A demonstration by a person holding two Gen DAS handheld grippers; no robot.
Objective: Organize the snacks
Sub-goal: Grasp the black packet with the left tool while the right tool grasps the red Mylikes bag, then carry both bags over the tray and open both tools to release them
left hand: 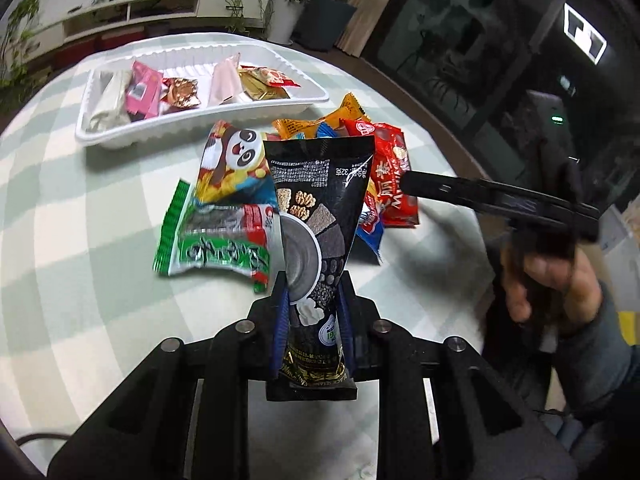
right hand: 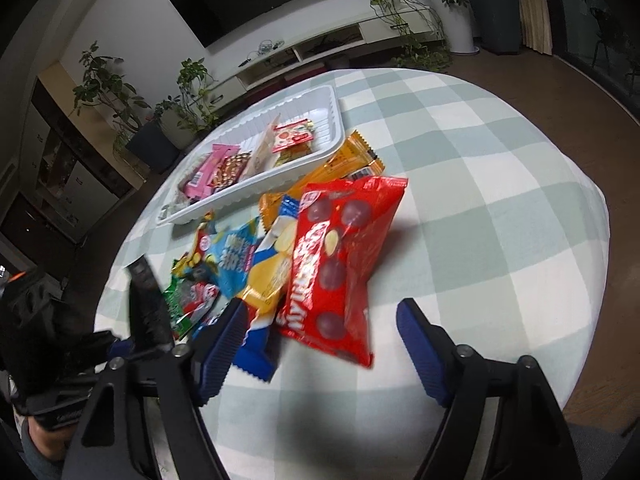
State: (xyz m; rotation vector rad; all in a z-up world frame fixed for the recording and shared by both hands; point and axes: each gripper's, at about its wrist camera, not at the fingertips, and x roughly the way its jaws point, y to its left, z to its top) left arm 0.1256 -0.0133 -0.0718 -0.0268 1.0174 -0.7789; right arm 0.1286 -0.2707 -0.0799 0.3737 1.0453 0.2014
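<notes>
A round table (right hand: 500,184) covered in a pale green and white checked cloth fills most of both views. Toward its far side sits a long white plastic tray (left hand: 120,136) with ribbed walls, already holding several small wrapped snacks, among them a pink packet (left hand: 140,88) and a red and white one (right hand: 292,136). Just in front of the tray lies a loose heap of snack bags on the cloth: a red bag printed with dark round chocolates (right hand: 340,264) on top at the right of the heap, an orange wrapper (right hand: 344,164) reaching back to touch the tray wall, a blue and yellow bag (right hand: 268,276), a panda-printed bag (left hand: 232,164) and a green seaweed pack (left hand: 212,244). The left gripper (left hand: 312,300) is clamped on the lower part of a tall black pouch (left hand: 316,208) showing walnuts and a bowl, lifted above the heap. The right gripper (right hand: 320,344), held by a hand (left hand: 548,284), has its blue-padded jaws apart, one on each side of the near end of the red bag, with nothing pressed between them.
</notes>
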